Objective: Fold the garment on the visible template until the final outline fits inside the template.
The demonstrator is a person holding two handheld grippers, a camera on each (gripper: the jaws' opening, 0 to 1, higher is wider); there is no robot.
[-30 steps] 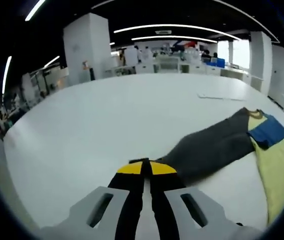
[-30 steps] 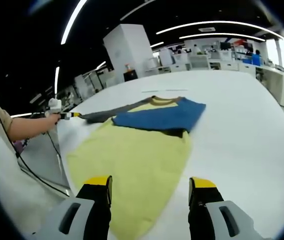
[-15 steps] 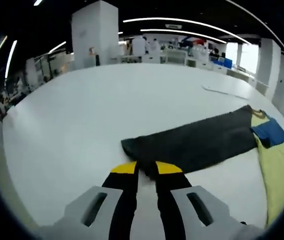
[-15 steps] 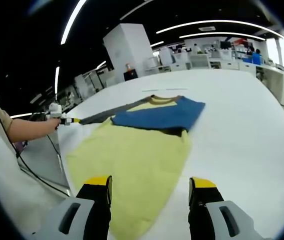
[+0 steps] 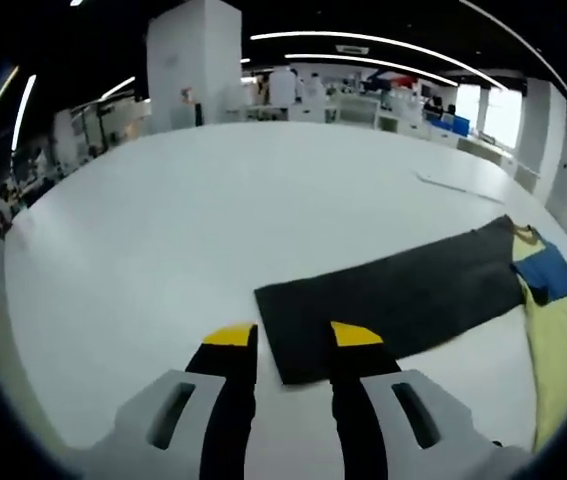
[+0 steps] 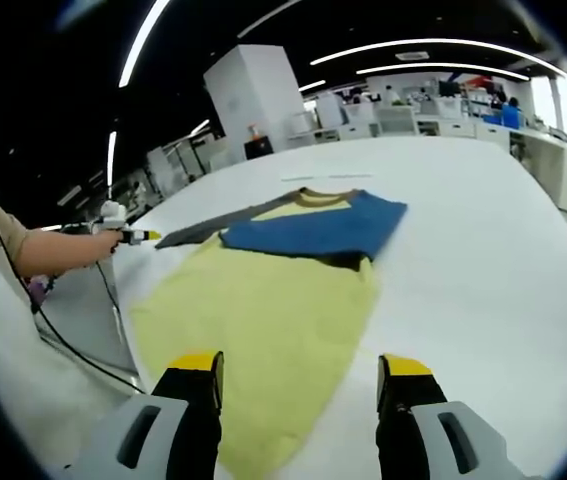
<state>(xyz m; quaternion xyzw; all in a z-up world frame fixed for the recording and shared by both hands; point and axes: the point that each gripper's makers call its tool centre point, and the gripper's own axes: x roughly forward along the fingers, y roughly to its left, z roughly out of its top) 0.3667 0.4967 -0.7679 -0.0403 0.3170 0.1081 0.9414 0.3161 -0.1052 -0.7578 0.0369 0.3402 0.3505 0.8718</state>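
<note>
The garment lies flat on the white table. Its dark grey sleeve stretches out toward my left gripper, which is open, with the cuff end lying loose between the jaw tips. The yellow body and a blue sleeve sit at the right. In the right gripper view the yellow body spreads ahead of my right gripper, open and holding nothing. The blue sleeve is folded across the chest. The grey sleeve points at the left gripper, held by a person's hand.
A thin pale strip lies on the table beyond the garment, also seen as a strip behind the collar. A black cable hangs by the table's left edge. Desks, pillars and people fill the room behind.
My left gripper has opened and let go of the grey sleeve's cuff, and the sleeve now lies flat and straight on the table. The right gripper has not moved.
</note>
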